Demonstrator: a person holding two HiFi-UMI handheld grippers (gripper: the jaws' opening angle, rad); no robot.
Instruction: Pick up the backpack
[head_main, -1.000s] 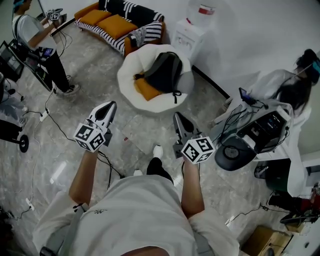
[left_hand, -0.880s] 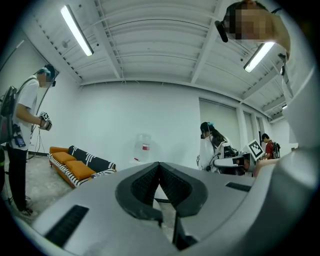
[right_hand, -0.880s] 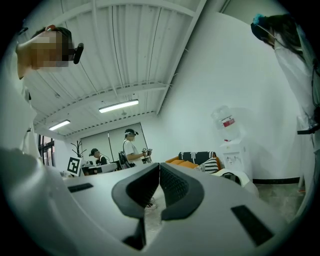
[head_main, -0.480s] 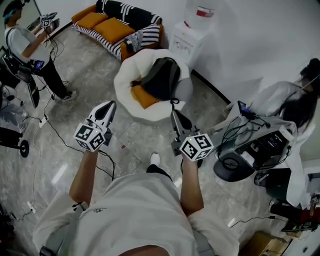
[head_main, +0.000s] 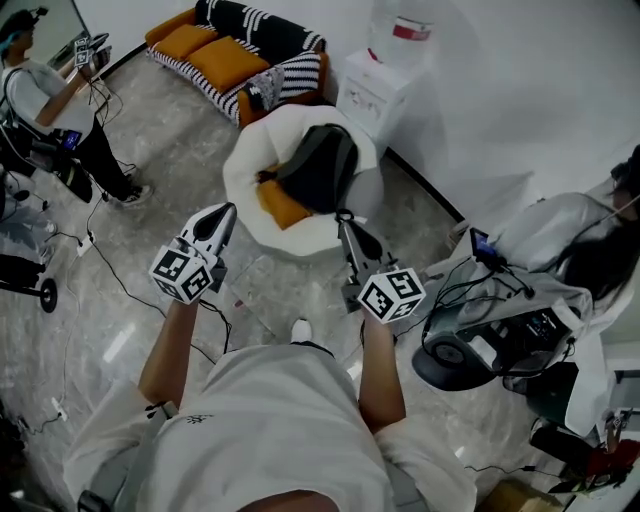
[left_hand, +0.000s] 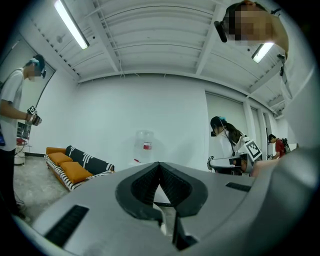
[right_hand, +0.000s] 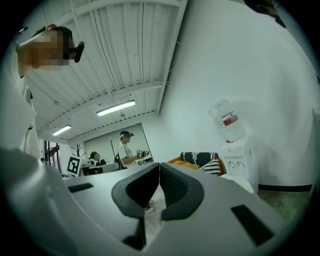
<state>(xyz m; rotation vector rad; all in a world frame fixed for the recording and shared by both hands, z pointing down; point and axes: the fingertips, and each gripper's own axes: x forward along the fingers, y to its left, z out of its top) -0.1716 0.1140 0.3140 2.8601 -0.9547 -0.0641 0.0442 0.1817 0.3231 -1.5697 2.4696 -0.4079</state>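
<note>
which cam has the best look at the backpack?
Head view: the backpack lies in plain sight on the white round chair, beside an orange cushion. Neither gripper view shows it; their own shut jaws fill the lower frame.

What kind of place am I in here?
Likely an office lounge used for recording: a striped sofa with orange cushions, a white water dispenser, and a standing person handling recording gear.

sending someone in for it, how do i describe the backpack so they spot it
Find the water dispenser by the white wall; beside it sits a round white chair. The backpack lies in its seat, the only dark thing there, next to an orange cushion.
</note>
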